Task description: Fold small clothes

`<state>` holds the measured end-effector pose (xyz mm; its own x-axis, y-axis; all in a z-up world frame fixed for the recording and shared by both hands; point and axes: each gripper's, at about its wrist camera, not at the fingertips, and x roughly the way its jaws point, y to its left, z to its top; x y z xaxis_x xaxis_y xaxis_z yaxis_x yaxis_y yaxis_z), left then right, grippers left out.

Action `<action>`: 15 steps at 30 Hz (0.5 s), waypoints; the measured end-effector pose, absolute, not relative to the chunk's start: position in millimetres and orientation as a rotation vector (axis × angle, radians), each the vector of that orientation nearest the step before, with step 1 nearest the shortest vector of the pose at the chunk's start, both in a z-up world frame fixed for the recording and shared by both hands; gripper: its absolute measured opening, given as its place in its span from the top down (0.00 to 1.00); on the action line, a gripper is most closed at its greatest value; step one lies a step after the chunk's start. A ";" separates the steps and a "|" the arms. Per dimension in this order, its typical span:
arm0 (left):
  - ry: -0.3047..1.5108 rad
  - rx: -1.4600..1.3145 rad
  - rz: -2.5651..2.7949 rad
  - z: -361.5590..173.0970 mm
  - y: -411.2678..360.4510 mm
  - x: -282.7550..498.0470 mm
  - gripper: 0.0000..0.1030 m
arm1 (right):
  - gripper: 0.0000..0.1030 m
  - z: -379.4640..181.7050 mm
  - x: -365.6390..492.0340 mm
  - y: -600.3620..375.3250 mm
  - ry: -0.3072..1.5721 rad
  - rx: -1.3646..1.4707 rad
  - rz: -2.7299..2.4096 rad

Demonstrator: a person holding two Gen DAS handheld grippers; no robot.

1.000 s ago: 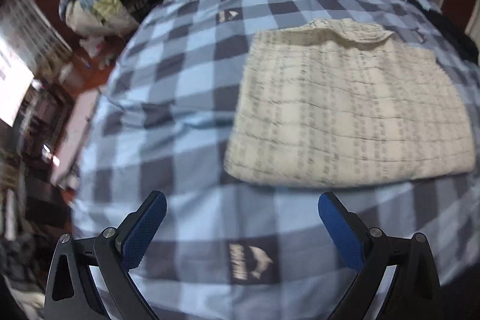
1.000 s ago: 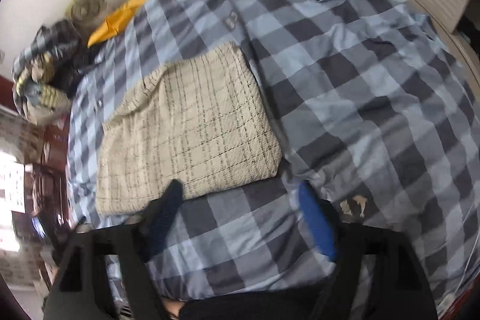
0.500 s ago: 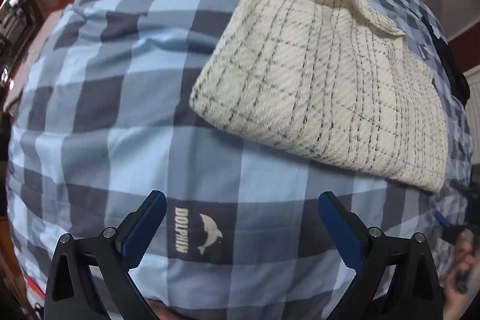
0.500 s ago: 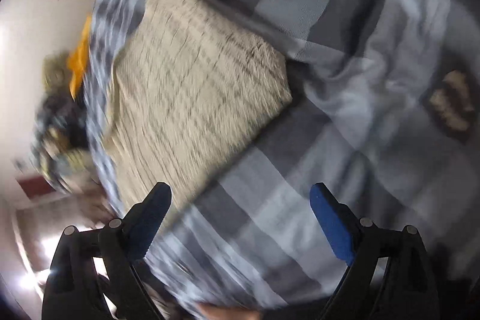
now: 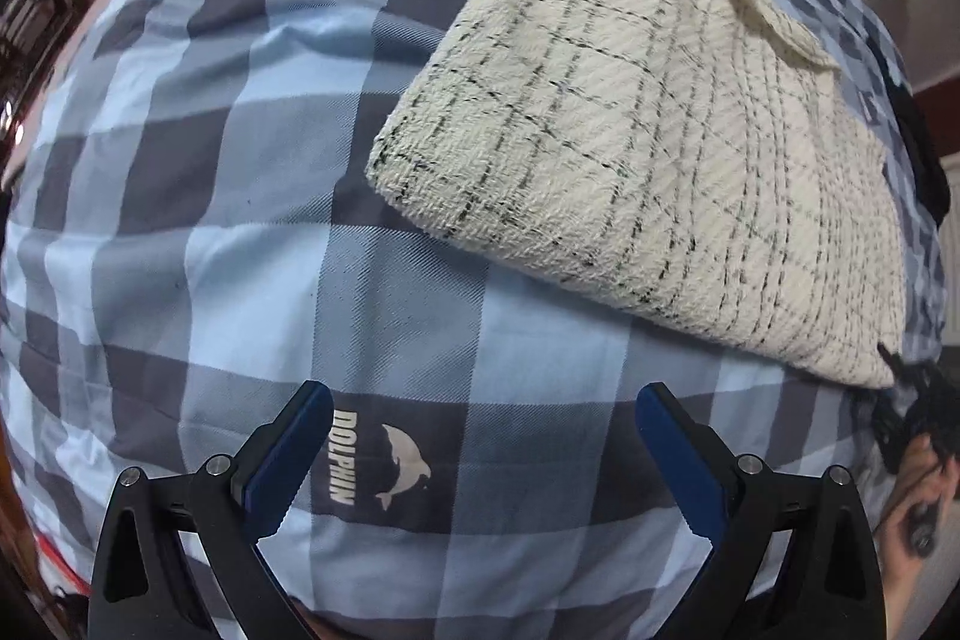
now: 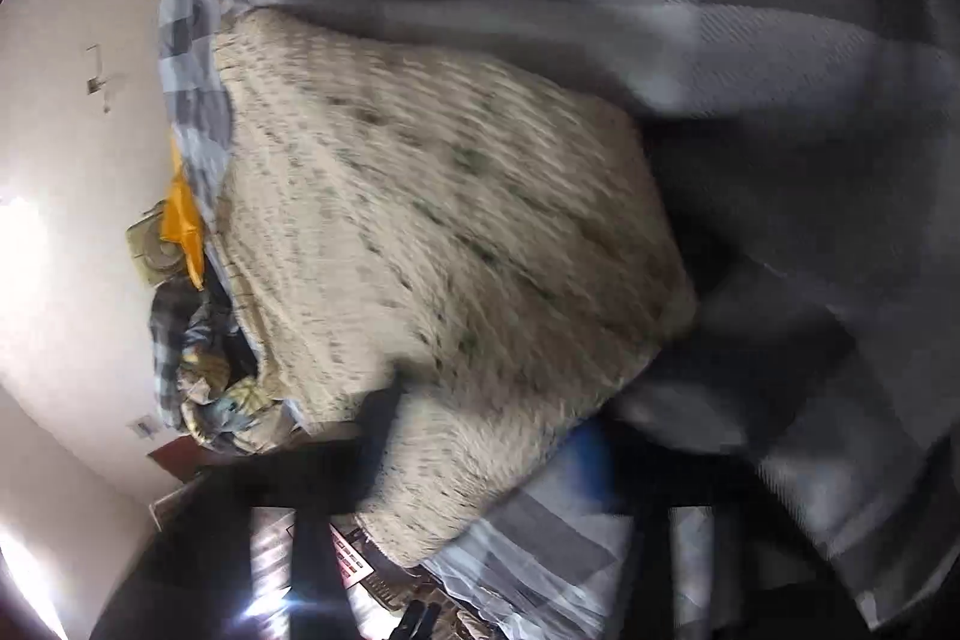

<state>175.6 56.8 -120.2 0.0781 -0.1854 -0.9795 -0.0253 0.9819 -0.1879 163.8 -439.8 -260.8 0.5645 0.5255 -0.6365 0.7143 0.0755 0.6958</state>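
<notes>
A folded cream garment with thin dark checks [image 5: 648, 172] lies on the blue-and-grey plaid bed cover [image 5: 198, 196]. My left gripper [image 5: 480, 454] is open and empty, a little short of the garment's near folded edge, above a "DOLPHIN" logo square. In the right wrist view the picture is blurred; the garment [image 6: 444, 244] fills the middle and its near corner lies between my right gripper's [image 6: 486, 454] two fingers, which stand apart. Whether they touch the cloth is unclear. The right gripper [image 5: 912, 418] also shows at the garment's right corner in the left wrist view.
A yellow item [image 6: 183, 220] and a heap of bedding [image 6: 198, 364] lie at the far end of the bed by the white wall. Dark clothing [image 5: 918, 160] sits beyond the garment's right side. Floor and furniture lie past the bed's left edge.
Both grippers have moved in and down toward the garment. The right gripper has swung to its right corner, which now lies between its fingers. The garment has not shifted.
</notes>
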 end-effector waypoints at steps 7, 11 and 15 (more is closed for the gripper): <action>1.412 -0.167 -0.075 -102.7 72.3 172.9 0.01 | 0.93 -199.8 151.6 -431.7 0.933 1.449 -0.114; 1.380 -0.229 -0.057 -89.7 98.7 168.2 0.01 | 0.93 -163.8 137.0 -427.5 0.930 1.325 -0.124; 1.313 -0.228 -0.038 -70.2 107.8 166.8 0.01 | 0.93 -140.3 119.6 -441.9 0.937 1.231 -0.203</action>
<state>166.8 107.8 -70.2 0.2574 -0.1563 -0.9536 -0.1008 0.9771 -0.1874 119.6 -441.9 -140.3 0.6265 0.3387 -0.7020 0.5988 0.3673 0.7117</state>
